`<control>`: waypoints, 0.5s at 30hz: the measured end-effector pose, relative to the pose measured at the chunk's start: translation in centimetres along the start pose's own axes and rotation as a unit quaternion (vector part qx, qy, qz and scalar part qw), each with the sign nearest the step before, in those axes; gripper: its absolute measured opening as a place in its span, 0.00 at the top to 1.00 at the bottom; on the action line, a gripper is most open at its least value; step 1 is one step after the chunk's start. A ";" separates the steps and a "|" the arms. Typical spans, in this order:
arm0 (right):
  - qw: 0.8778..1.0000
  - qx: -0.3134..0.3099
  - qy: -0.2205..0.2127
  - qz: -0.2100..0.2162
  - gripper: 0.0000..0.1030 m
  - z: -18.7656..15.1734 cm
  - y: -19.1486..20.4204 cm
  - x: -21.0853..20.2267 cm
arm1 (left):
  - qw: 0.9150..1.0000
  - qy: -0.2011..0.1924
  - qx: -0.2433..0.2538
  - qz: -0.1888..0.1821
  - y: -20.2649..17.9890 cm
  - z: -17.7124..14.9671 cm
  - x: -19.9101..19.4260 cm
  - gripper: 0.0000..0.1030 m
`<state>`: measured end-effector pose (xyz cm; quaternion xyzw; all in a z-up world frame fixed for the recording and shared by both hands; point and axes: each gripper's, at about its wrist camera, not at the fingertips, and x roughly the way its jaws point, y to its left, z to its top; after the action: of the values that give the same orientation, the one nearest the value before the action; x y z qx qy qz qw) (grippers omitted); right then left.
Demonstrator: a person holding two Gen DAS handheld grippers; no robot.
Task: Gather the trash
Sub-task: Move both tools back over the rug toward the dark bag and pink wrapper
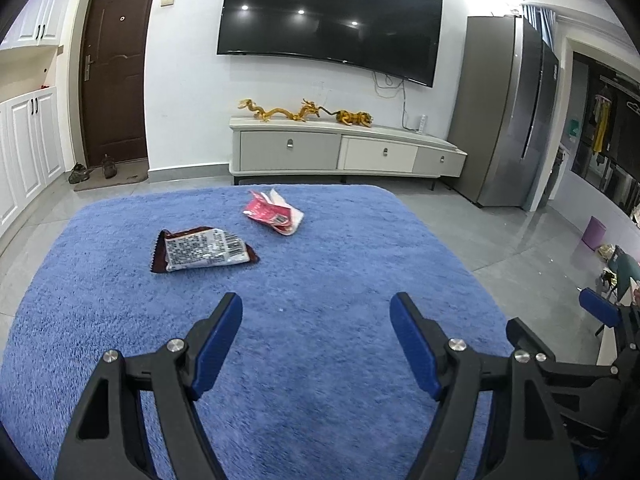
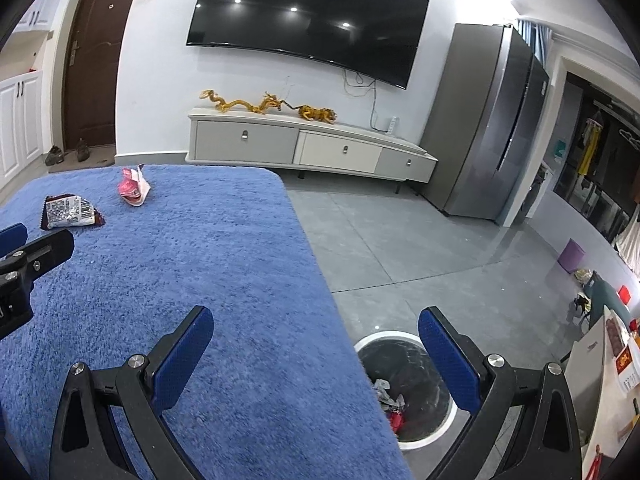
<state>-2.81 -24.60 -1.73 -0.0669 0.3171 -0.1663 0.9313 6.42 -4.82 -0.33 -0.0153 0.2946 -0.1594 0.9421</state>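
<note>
Trash: two wrappers lying on a surface (image 1: 304, 320) covered in blue shaggy fabric, both toward its far left part. Nearer, a dark brown wrapper (image 1: 202, 250) with a white printed label panel, flattened, slightly crumpled. Farther and to the right, a red and white wrapper (image 1: 274, 212), torn open, crumpled, well apart from the brown one. Same pair seen from the right wrist view at upper left: brown wrapper (image 2: 70, 211), red and white wrapper (image 2: 134, 188).

Left tongs (image 1: 316, 316) spread wide, blue pads facing each other, gripping nothing, hovering over bare blue fabric short of both wrappers. Brown wrapper ahead and left of the left finger tip.

Right tongs (image 2: 316, 330) likewise spread wide and gripping nothing, straddling the right edge of the surface: left finger over the blue fabric, right finger over a trash bin (image 2: 404, 338). Bin round, white-rimmed, lined with a black bag, standing on the grey tiled floor (image 2: 420, 248) just beside the surface edge, with crumpled scraps, grey and red, already at its bottom.

Beyond, a white wall with a large dark television (image 1: 328, 20), a low white cabinet (image 1: 344, 152) beneath it carrying golden dragon and tiger figures (image 1: 304, 112), a grey refrigerator (image 1: 504, 112) at right, a brown door (image 1: 114, 76) at left.
</note>
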 end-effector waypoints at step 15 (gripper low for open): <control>0.992 -0.042 0.026 0.113 0.32 1.2 4.1 2.4 | 0.998 0.047 -0.021 0.021 5.8 -0.2 2.0 0.27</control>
<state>0.81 -21.55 -3.10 -0.0651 0.3536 -0.0486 0.9318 9.55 0.09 -2.36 -0.0216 0.3420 -0.1337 0.9299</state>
